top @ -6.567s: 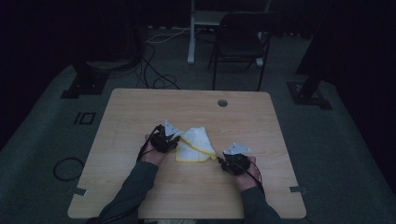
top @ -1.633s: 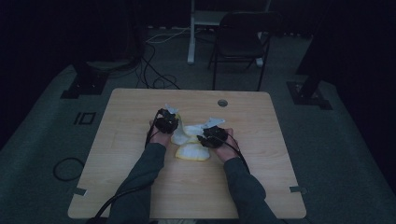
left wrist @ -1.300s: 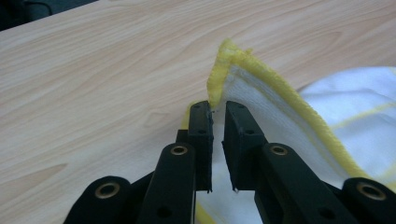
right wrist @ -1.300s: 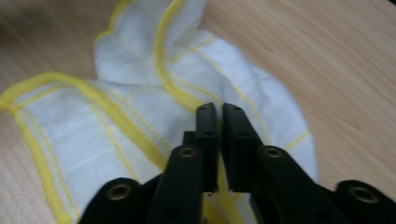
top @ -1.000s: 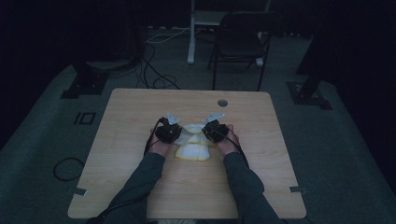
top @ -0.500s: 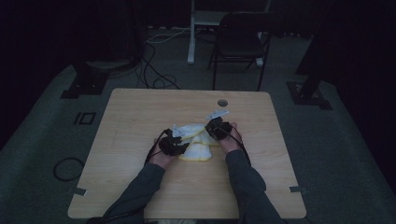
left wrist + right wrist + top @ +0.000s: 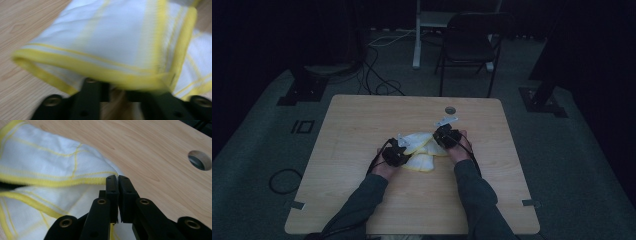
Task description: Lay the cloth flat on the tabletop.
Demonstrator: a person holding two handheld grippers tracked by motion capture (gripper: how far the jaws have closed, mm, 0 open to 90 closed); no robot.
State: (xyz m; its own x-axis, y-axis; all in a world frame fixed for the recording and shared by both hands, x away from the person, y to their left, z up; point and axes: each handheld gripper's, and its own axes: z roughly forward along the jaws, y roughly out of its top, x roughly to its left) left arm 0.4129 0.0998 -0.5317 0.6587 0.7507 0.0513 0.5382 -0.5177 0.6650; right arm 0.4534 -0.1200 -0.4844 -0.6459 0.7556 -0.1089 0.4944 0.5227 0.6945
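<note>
Item: white cloth w/ yellow border [image 7: 421, 150], partly folded, lying approx. centre of wooden table [image 7: 362, 210], between both hands. Left gripper [image 7: 396, 153]: at cloth's near-left edge; in left gripper view a doubled yellow-hemmed fold [image 7: 140, 80] lies across the jaw tips, which have just been closing and look pinched on it, so clenched on cloth, prob. to carry that layer over. Right gripper [image 7: 446, 136]: at far-right side of cloth; in right gripper view jaws pressed together w/ a cloth corner [image 7: 110, 176] nipped at the tips, prob. holding that edge while the other hand works the fold. Surface: light wood-grain top, bare apart from cloth; round cable hole [image 7: 450, 110] nr far edge. Room: dim, grey carpet; black chair [image 7: 472, 47] beyond table, cables on floor [image 7: 377, 75], dark stand bases [image 7: 307, 87] either side.
</note>
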